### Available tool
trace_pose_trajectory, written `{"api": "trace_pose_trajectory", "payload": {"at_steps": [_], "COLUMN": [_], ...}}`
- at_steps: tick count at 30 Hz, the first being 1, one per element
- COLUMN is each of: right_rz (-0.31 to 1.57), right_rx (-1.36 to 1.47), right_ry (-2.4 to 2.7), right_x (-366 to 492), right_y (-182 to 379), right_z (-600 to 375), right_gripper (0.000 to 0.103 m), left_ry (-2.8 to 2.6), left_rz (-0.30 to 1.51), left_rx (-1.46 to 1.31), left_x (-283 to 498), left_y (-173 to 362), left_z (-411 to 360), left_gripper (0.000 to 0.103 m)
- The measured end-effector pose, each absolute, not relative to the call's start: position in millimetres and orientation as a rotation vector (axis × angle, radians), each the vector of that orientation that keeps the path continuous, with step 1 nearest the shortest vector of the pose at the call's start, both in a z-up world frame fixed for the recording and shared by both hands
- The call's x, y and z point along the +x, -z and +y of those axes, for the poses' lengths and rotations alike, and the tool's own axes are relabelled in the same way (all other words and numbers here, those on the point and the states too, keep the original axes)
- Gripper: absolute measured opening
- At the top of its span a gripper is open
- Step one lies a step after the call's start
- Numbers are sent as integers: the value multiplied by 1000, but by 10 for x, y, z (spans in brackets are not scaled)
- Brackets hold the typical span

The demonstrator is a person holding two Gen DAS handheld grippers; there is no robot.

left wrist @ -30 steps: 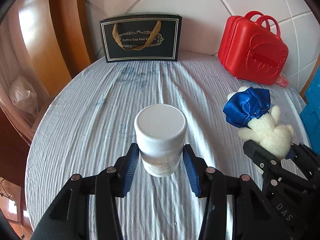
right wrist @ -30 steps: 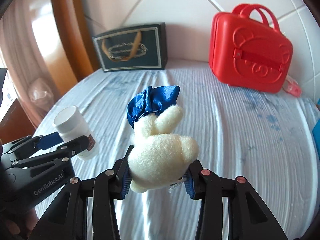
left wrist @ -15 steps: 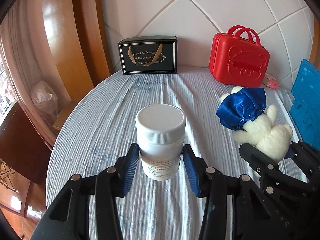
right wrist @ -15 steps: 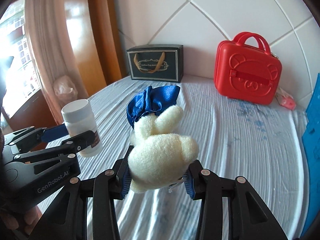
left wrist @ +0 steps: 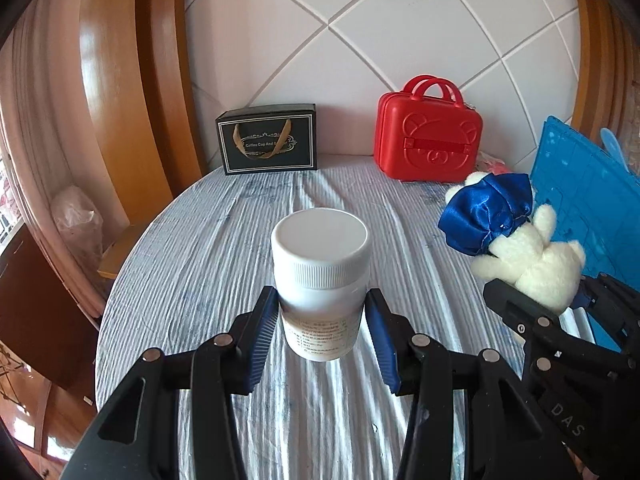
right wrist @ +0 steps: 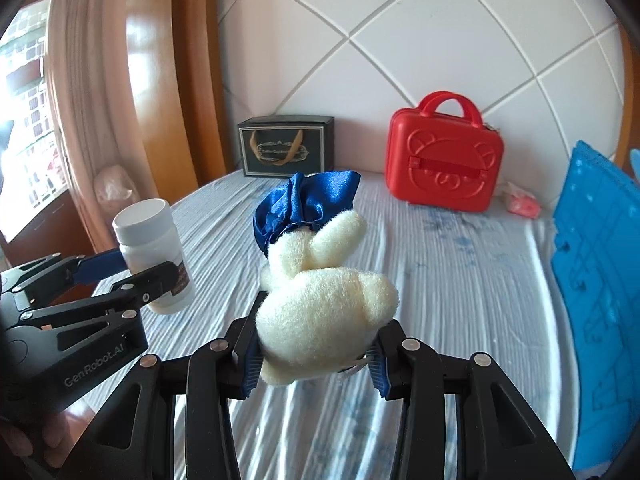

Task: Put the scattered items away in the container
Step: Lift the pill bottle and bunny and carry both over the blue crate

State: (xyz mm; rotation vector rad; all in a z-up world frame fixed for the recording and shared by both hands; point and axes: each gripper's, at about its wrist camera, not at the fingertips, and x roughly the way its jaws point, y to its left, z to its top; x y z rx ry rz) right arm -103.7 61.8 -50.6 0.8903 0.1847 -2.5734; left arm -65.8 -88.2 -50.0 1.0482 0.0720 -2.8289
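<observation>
Left wrist view: the left gripper (left wrist: 322,332) is clenched on the white plastic screw-cap bottle (left wrist: 320,280), held upright above the striped blue-grey bedcover (left wrist: 208,248). It looks rigid and smooth, so I'd say slippery; gripping the body below the cap suits it.

Right wrist view: the right gripper (right wrist: 316,360) squeezes the cream plush bear in a blue satin cap (right wrist: 320,296) at its soft, light body, beside the blue plastic crate (right wrist: 596,264).

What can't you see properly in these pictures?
- Blue bin: cut off by the right edge in both views, so its inside is hidden.
- Bottle label: print too small to read; the left gripper covers its sides.
- Stuffed toy: face turned away, bottom hidden by the right gripper.
- Pink thing beside the red case: too small to identify.
</observation>
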Motion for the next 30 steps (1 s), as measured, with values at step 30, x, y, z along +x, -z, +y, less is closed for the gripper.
{"api": "trace_pose_trajectory", "payload": {"at_steps": [30], "right_rz": [160], "right_rx": [806], "right_ry": [2824], "right_x": [-291], "right_y": [-63], "right_z": [2691], "right_gripper": [42], "left_ry": [3105], "left_rz": [7], "left_rx": [948], "left_x": [-183], "left_y": [-53], "left_z": [1330], "left_gripper": [44]}}
